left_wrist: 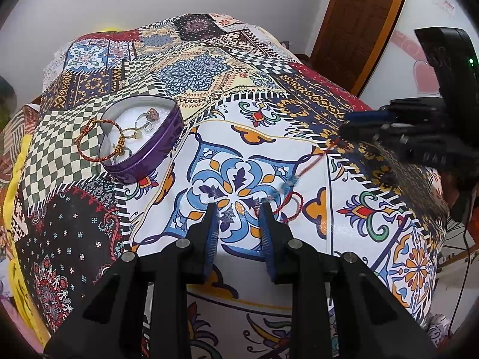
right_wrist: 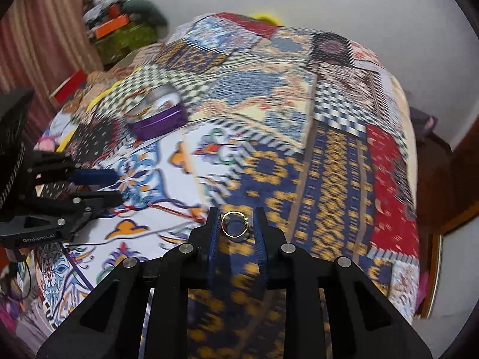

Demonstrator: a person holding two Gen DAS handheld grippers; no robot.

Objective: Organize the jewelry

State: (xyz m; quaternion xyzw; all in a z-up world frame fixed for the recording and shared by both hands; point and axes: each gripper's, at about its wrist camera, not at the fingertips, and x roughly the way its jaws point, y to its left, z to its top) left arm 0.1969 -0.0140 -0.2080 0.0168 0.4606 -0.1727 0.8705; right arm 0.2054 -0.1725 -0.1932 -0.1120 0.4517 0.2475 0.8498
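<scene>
Covering the whole surface: a patchwork-print cloth (left_wrist: 299, 137), soft, its busy pattern hiding small items.

Tin: a purple heart-shaped tin (left_wrist: 140, 137) with a white lining, lid off, on the cloth's left part. Holds a ring with a reddish stone (left_wrist: 152, 113), several plain rings (left_wrist: 140, 125), and a red-and-gold woven cord bracelet (left_wrist: 89, 146) draped over its rim.

Red cord bracelet (left_wrist: 292, 206): lies loose on the cloth's white-and-blue tile, just beside the left gripper's (left_wrist: 239, 209) right fingertip; its tail runs off toward the right gripper (right_wrist: 236, 214). Likely limp and light; best pinched across the cord.

Gold ring (right_wrist: 234, 224): lies between the right gripper's fingertips, over the blue-and-gold patch. Probably rigid, light, slippery and apt to twist out; take it across the band.

Claws: left stands narrowly parted and empty. Right is narrow too; the ring touches the left pad, a gap shows at the other, so no pinch.
</scene>
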